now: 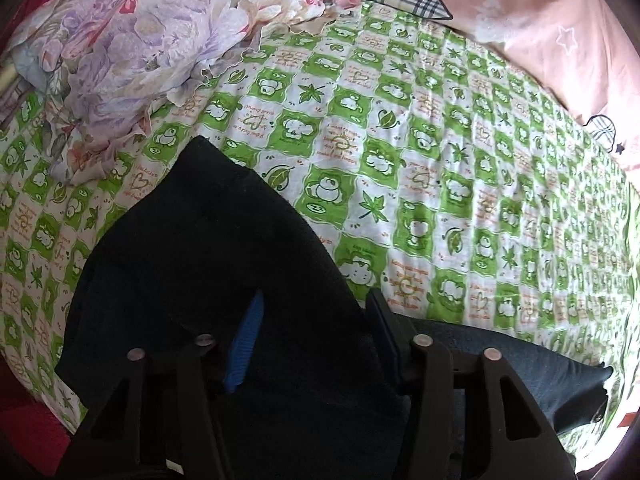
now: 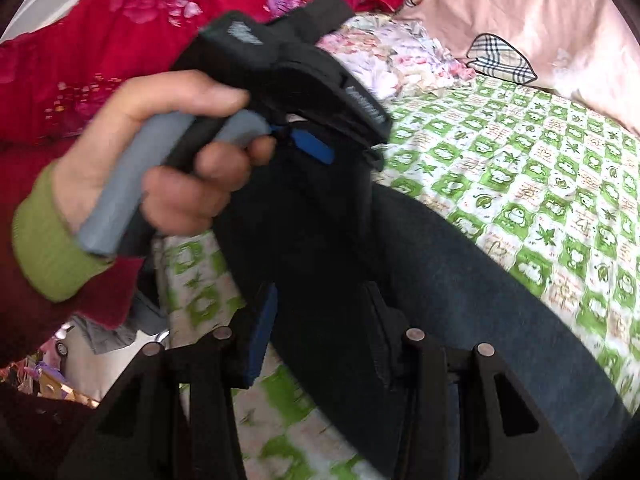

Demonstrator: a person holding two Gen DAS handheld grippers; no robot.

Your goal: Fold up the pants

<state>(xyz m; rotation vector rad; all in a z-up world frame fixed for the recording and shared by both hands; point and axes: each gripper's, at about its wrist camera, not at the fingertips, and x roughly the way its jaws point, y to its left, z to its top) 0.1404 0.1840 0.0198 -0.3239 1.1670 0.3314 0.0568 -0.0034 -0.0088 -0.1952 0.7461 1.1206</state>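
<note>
step: you're folding pants [image 1: 208, 248] on green bed sheet [image 1: 440, 160] | both claws, left claw [image 1: 312, 340] and right claw [image 2: 320, 340], gripping pants cloth, part-closed | tip: keeping edges aligned, cloth taut

The pants [image 1: 224, 248] lie on the bed sheet [image 1: 460, 168], running from the near left toward the near right edge of the left wrist view; a crumpled quilt [image 1: 132, 52] sits on the sheet behind them to the left; a pillow [image 1: 532, 12] lies at the far right, behind the sheet; in the right wrist view the left gripper [image 2: 320, 148], held by a hand [image 2: 168, 152] at the left, stands over the pants, with the right gripper [image 2: 320, 344] nearer, the cloth between its fingers.
</note>
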